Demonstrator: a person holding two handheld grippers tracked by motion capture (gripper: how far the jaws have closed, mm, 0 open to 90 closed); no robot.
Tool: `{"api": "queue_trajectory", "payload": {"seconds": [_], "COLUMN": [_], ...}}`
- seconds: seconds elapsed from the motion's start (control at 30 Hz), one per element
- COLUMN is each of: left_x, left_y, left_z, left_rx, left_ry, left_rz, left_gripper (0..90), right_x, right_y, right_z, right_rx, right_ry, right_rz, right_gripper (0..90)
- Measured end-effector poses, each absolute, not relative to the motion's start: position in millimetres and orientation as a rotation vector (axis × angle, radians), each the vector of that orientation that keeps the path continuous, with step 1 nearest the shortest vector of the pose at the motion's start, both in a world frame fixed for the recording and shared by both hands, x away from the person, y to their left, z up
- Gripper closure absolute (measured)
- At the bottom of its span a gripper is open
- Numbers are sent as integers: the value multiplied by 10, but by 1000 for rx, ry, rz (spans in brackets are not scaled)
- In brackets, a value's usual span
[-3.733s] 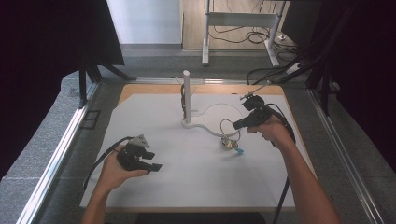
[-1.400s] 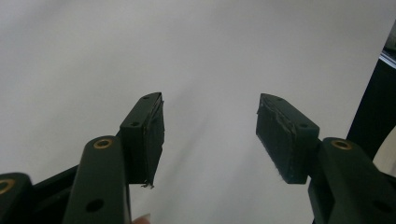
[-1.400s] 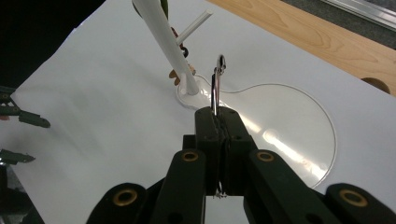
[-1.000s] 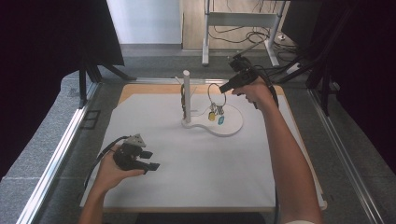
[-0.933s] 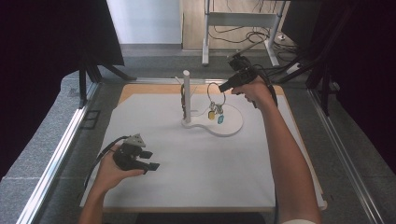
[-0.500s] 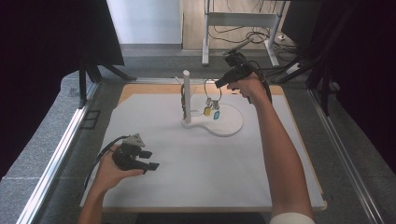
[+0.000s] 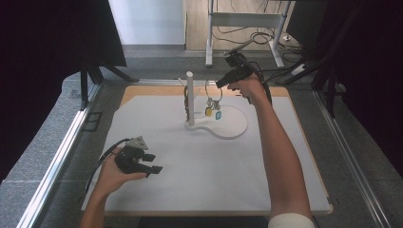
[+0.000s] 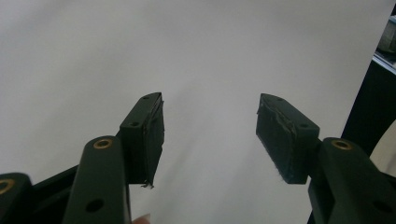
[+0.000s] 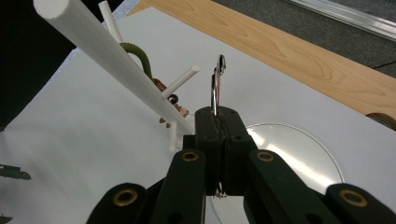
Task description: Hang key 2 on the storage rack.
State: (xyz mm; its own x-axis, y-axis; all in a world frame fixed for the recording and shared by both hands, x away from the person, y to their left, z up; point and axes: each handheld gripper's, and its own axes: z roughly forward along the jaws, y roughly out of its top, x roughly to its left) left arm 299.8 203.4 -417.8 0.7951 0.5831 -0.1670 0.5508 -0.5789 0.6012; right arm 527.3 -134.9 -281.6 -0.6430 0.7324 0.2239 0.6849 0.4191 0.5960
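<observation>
Your right gripper (image 9: pixel 218 140) had its jaws clamped on the metal key ring (image 7: pixel 213 94), whose coloured tags (image 7: pixel 214 113) hung in the air just beside the white peg stand (image 7: pixel 190 97). Your left gripper (image 8: pixel 210 135), jaws apart with nothing between them, rested low over the white mat (image 7: pixel 199 166).

— What is different now?
— The right gripper (image 7: pixel 219 85), lower on the bench near the person a few seconds ago, is now up at the far side beside the white post (image 7: pixel 189 97).
— And the key ring (image 7: pixel 213 94)?
— It is off the bench and hangs from the closed jaws, closer to the post than a second ago.
</observation>
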Motion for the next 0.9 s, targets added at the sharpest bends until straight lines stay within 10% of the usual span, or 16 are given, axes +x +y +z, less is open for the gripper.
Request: {"api": "queue_trajectory", "payload": {"seconds": [0.9], "left_x": [2975], "left_y": [2019], "left_z": [-4184], "left_rx": [2323], "left_ry": [834], "left_rz": [63], "left_gripper": [426], "right_x": [5351], "right_y": [-1007], "right_z": [-2999], "right_rx": [1244], "right_ry": [2641], "right_rz": [995], "right_gripper": [879]}}
